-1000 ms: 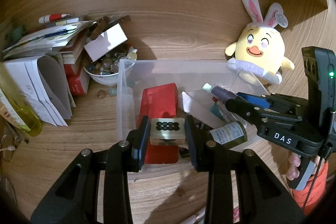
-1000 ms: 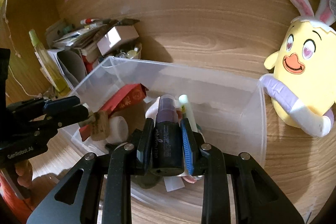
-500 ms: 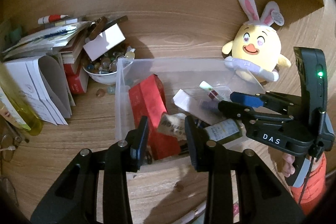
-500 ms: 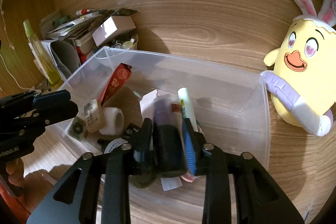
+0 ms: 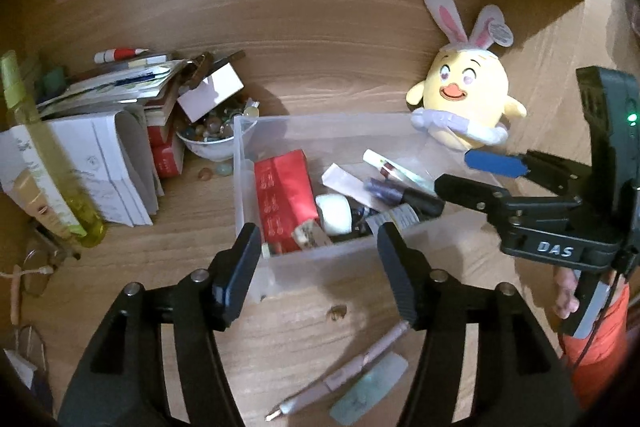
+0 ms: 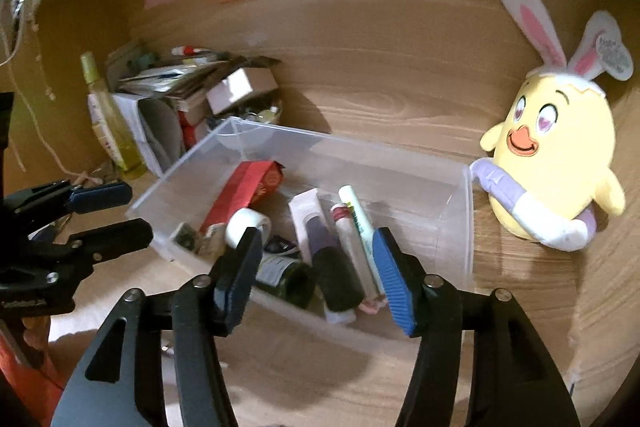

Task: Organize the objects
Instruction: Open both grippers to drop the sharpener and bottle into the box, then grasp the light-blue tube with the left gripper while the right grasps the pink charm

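Note:
A clear plastic bin stands on the wooden desk. It holds a red box, a white tape roll, a small tan box and a dark spray bottle. My left gripper hovers over the bin's near wall, its jaws opening with nothing gripped. My right gripper hangs over the bin's near side above the spray bottle, its jaws also opening and nothing pressed between them. Each gripper shows in the other's view: the right gripper, the left gripper.
A yellow plush chick leans against the bin's far right corner. Left of the bin are a bowl of stones, stacked papers and a yellow-green bottle. A pen and glasses lie near the front.
The left gripper let go of the small tan box, the right let go of the dark spray bottle; both now lie in the bin. Both grippers drew back and up with jaws spread.

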{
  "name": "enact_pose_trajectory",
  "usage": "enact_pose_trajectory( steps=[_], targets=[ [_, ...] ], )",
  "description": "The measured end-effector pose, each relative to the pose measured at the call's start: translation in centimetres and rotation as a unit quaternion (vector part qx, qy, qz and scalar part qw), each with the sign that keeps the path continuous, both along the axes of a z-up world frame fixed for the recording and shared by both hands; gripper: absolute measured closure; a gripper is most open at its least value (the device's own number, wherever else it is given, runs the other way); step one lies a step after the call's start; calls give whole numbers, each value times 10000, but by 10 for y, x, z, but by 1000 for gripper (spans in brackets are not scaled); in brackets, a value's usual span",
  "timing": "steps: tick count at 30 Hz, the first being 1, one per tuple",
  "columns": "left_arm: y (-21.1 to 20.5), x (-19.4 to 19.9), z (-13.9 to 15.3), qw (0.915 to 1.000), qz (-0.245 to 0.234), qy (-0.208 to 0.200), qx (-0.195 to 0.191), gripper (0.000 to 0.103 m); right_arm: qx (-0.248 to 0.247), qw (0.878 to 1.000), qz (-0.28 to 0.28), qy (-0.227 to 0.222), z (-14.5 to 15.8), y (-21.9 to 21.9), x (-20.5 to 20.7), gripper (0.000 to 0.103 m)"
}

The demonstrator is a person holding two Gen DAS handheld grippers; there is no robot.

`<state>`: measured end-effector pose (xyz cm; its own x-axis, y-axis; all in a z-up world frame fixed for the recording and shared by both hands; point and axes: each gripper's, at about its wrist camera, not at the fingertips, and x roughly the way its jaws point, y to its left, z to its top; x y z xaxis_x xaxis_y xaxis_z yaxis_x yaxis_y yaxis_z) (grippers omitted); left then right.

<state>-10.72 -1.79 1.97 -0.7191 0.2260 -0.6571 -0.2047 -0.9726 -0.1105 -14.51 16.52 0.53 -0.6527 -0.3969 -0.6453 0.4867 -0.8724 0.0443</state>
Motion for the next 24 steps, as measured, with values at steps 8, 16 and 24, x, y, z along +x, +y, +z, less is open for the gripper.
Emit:
enact_pose_trajectory(
  steps=[8, 16, 24],
  targets=[
    [-4, 29, -10, 9999, -10, -119, -91, 33, -66, 9998, 54, 154, 2, 8, 44, 25],
    [-1, 53, -40, 9983, -76, -563, -99, 33, 275, 9987, 280, -337, -40, 5, 69, 21],
    [7, 77, -61, 9963, -165, -837, -92, 33, 205, 9933, 542, -1004, -73, 2, 82, 21]
  ],
)
